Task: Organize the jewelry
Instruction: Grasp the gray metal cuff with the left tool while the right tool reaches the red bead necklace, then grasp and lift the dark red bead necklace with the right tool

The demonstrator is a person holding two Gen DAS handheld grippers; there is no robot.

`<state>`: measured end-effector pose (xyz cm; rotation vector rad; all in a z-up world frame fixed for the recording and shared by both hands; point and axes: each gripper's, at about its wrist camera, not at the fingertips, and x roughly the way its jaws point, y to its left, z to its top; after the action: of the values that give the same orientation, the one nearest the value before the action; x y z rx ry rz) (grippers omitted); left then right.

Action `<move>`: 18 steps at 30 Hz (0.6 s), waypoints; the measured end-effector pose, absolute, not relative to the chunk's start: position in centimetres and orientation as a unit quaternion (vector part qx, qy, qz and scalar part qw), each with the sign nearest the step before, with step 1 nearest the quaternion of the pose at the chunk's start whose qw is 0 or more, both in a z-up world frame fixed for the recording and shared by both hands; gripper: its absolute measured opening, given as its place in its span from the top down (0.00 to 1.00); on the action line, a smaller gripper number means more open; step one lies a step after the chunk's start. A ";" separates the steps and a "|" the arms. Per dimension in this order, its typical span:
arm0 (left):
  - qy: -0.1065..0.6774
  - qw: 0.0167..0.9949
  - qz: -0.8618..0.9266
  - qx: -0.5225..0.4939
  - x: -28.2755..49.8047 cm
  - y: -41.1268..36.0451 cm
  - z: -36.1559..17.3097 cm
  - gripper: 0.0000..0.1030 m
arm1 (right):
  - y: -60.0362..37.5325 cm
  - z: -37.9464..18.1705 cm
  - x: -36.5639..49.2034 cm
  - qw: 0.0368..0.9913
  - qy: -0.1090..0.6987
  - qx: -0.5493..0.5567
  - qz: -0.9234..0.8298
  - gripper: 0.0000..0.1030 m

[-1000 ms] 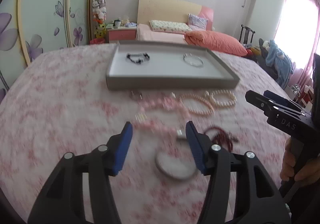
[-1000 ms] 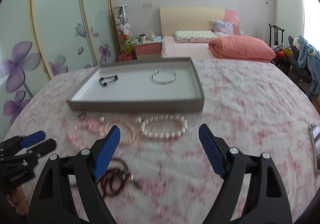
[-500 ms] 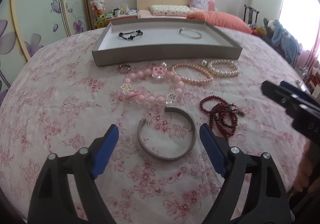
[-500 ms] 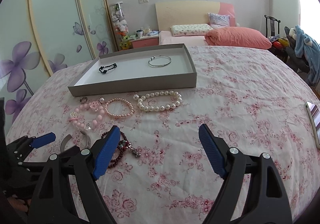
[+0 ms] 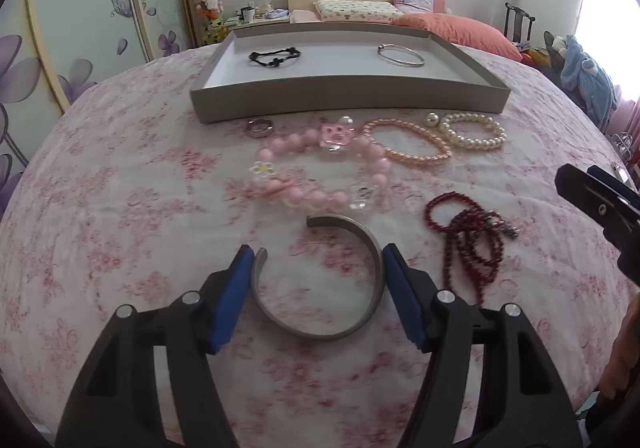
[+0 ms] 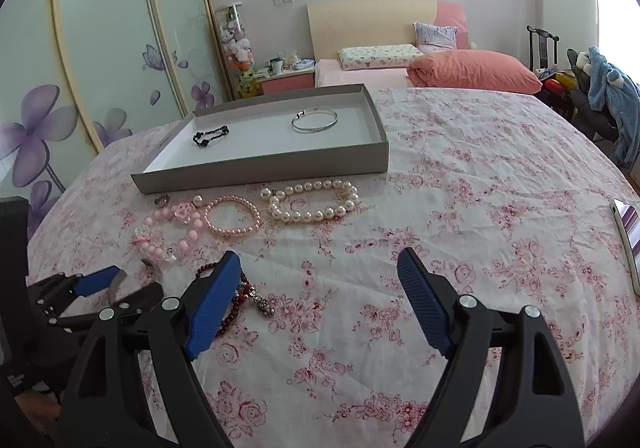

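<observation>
Silver cuff bracelet [image 5: 320, 288]: flat on the floral bedspread [image 5: 120, 207], between the closing blue pads [image 5: 230, 298] of the left claw [image 5: 318, 260]; contact unclear. Pink bead bracelet [image 5: 320, 171] just beyond. Grey tray [image 5: 348, 95] farther off. Right claw [image 6: 320, 268]: wide open, empty.

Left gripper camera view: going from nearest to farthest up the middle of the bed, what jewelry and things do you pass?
Silver cuff bangle → pink bead bracelet → grey tray → pillows at the headboard.
</observation>
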<state>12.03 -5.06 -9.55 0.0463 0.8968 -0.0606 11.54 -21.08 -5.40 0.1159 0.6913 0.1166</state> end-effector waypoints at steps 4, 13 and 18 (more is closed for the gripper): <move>0.437 0.899 -0.010 0.015 12.0 -3.1 -9.5 0.38 | -20.8 -6.0 11.7 0.931 0.357 0.045 0.061 0.26; 0.442 0.895 0.055 -0.018 13.3 2.6 -9.3 0.38 | -18.7 -7.7 11.6 0.907 0.403 0.027 0.119 0.46; 0.441 0.896 0.056 -0.017 13.3 2.9 -9.2 0.38 | -15.9 -7.6 11.8 0.902 0.405 0.006 0.149 0.45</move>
<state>13.29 2.93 -9.24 -0.0347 0.9132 0.1156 11.83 -15.94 -7.59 0.0133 0.8374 0.3076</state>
